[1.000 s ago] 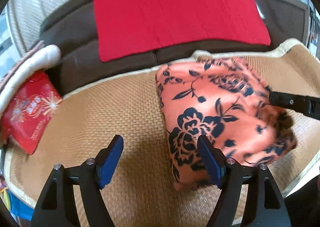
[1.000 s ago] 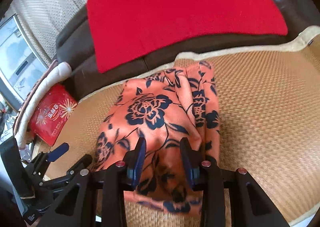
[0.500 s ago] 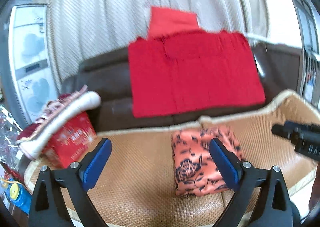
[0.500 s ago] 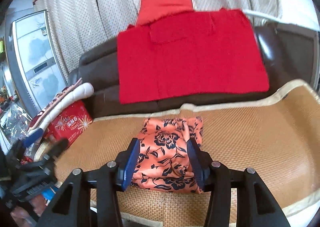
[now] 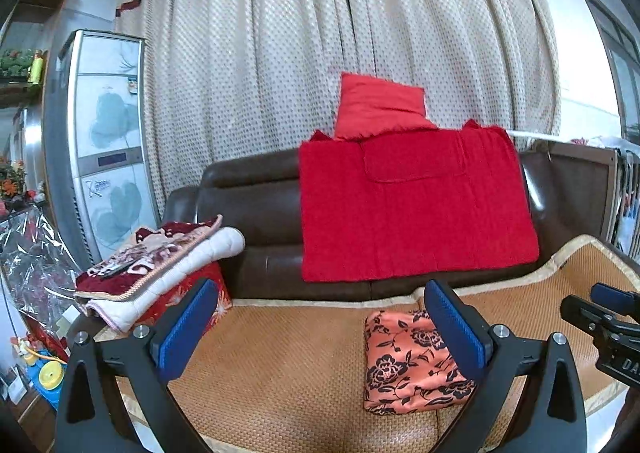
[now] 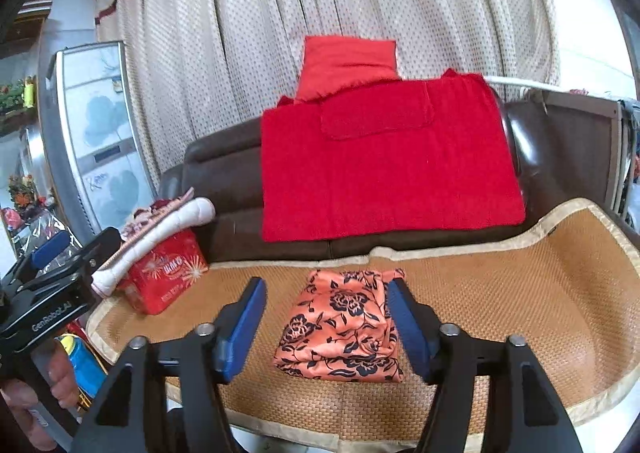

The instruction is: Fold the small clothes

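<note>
A folded orange cloth with black flowers point(image 5: 408, 365) point(image 6: 344, 325) lies on the woven mat point(image 5: 280, 373) point(image 6: 500, 293) that covers the sofa seat. My left gripper point(image 5: 320, 289) hovers above and in front of the cloth, to its left. Its jaws are opening wide with nothing between them. My right gripper point(image 6: 327, 285) hangs in the air in front of the cloth. Its jaws are opening too, and the cloth only shows through the gap, well beyond the pads. Each view also catches the other gripper: the right gripper point(image 5: 600, 317) and the left gripper point(image 6: 52, 281).
A red blanket point(image 5: 412, 205) and a red cushion point(image 5: 380, 109) drape the brown sofa back point(image 5: 248, 189). At the left, a folded quilt point(image 5: 168, 265) rests on a red box point(image 6: 164, 273). A tall white cabinet point(image 5: 108, 149) and curtains stand behind.
Both grippers rose and drew back from the cloth, tilting up so the curtain and sofa back came into view. Both pairs of jaws widened. The cloth stayed folded on the mat.
</note>
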